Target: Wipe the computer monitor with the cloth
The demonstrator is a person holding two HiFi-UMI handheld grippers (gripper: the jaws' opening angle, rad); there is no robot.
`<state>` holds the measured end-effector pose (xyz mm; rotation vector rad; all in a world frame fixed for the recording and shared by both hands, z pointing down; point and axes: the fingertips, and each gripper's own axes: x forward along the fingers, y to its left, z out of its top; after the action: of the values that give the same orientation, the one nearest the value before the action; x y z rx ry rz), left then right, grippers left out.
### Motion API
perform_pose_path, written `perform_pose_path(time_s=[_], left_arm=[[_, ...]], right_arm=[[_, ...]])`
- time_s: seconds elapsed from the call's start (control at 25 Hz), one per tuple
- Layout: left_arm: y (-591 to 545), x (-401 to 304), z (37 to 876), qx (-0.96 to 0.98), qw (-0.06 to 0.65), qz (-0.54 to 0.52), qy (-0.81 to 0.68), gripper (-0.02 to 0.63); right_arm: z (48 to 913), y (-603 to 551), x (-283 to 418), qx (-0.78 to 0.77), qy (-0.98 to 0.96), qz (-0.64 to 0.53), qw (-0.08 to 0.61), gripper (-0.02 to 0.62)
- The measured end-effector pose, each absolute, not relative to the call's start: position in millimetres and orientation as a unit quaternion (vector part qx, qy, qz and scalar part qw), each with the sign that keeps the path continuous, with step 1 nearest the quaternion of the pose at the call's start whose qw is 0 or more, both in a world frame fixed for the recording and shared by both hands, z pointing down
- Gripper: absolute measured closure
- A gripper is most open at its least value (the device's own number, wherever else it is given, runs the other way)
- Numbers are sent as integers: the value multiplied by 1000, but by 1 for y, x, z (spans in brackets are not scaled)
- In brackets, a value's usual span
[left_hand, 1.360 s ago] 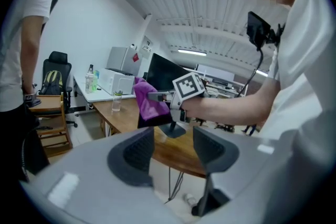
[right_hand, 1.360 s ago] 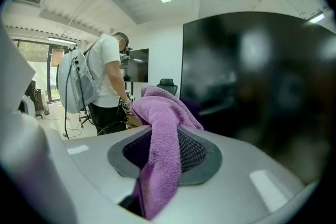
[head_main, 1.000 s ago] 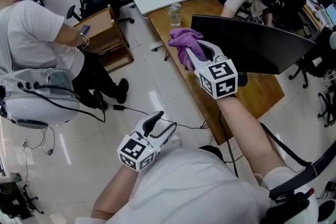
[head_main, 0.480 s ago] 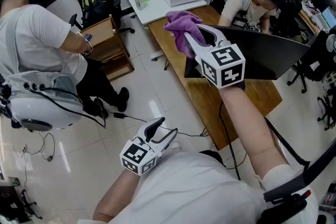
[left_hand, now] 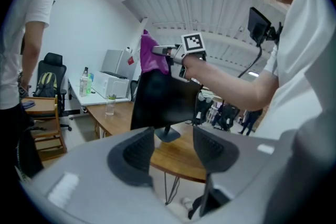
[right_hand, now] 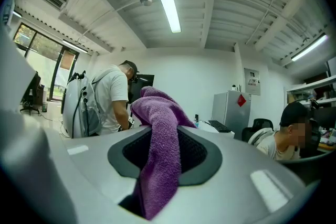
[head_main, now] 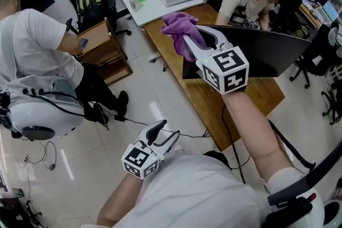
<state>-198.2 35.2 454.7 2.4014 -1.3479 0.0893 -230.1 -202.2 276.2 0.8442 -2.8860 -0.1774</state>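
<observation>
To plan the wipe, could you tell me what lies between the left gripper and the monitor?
Head view: floor with a black cable, then the wooden desk's edge.

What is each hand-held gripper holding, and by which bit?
The right hand-held gripper pinches the purple cloth around its middle; the left hand-held gripper holds nothing.

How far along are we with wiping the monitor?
Done: the purple cloth is picked up and clamped between the jaws of the right gripper. In hand: the cloth is held up at the top corner of the monitor; whether it touches the screen isn't clear. To do: the wiping itself, across the whole screen. The left gripper hangs low, open and empty.
</observation>
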Motion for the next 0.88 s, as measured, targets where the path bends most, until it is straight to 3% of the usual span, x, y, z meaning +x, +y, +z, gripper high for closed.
perform_pose_path(time_s=[0.36,0.88], left_arm=[[10,-177,459,873,198,32,-444,367],[-33,-62,438,880,189,36,-435,367]], right_arm=[[302,-156,-150,280,-956,-38,74,476],[412,-126,153,427,-890,72,143,474]])
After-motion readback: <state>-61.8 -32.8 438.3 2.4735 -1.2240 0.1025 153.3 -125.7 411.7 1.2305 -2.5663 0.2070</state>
